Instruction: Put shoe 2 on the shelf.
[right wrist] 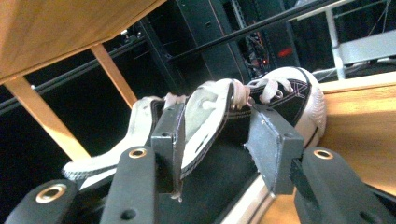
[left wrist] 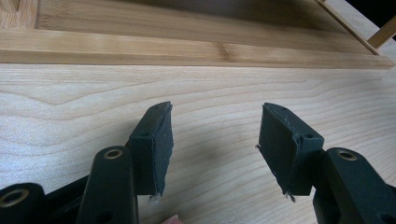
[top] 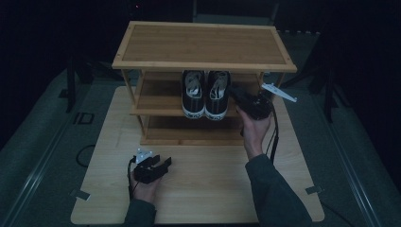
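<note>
pair of sneakers (top: 205, 93): black canvas being shown with white laces, white toe caps, white stitching and pale lining. shoe rack (top: 203, 45): warm honey-brown bamboo grain being displayed. table (left wrist: 65, 107): pale blond wood, wavy grain being seen. right gripper (right wrist: 215, 140) and left gripper (left wrist: 212, 147): matte black, brass-coloured rivets being shown.

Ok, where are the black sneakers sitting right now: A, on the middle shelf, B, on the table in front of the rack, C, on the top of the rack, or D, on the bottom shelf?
A: the high view shows the pair of sneakers side by side on the middle shelf of the wooden rack, under its top board, with the right tool at the right-hand shoe.
</note>
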Demonstrator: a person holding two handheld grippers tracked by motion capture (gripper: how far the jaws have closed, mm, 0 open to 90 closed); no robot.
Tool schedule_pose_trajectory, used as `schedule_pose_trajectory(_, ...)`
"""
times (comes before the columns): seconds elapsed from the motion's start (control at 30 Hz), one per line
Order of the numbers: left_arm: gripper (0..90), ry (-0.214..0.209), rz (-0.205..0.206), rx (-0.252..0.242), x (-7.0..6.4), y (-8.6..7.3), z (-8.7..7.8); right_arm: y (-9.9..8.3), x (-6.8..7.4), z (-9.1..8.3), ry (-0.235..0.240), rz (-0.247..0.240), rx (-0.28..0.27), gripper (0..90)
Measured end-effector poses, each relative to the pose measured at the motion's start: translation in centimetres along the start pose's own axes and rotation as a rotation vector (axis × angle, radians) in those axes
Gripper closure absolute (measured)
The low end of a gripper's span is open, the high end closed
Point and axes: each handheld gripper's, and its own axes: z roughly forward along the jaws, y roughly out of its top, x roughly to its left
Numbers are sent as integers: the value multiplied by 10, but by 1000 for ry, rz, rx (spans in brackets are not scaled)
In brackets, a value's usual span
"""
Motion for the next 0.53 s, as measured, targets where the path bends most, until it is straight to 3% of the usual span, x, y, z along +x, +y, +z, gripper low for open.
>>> schedule_pose_trajectory(0.53, 449, 1, -2, 3, 0, 0, 0, -25, 12, -36, 14, -76, 110, 564)
